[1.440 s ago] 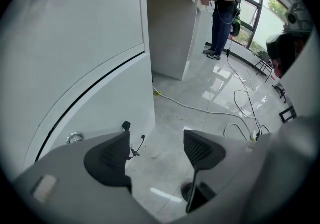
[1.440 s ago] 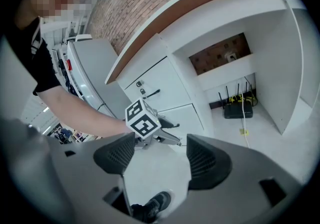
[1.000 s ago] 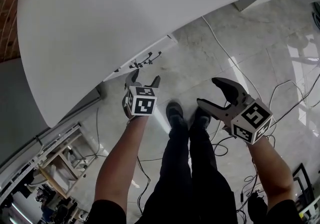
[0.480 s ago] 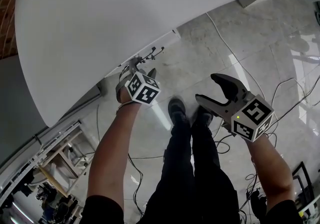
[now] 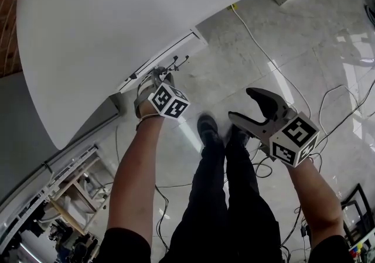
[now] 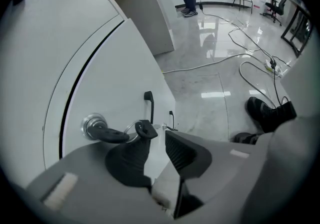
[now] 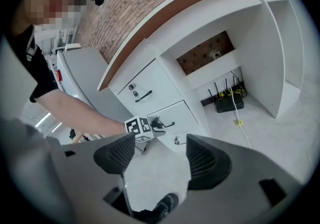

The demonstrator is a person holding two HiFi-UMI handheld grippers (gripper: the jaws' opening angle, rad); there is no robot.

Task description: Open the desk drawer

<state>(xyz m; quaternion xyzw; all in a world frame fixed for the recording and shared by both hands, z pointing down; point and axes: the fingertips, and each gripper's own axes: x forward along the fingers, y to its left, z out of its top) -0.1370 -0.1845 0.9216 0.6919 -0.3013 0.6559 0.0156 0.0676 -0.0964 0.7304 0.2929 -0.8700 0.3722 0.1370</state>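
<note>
Left gripper view: at lower centre the left gripper, jaws just closed to a narrow gap gripping nothing, sits below the rigid black handle of the drawer, likely its firmest hold.

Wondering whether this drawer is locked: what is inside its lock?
A dark key sits in the round metal lock, a ring and second dark key hanging from it. Its blade is hidden inside the cylinder, so locked or not cannot be told.
</note>
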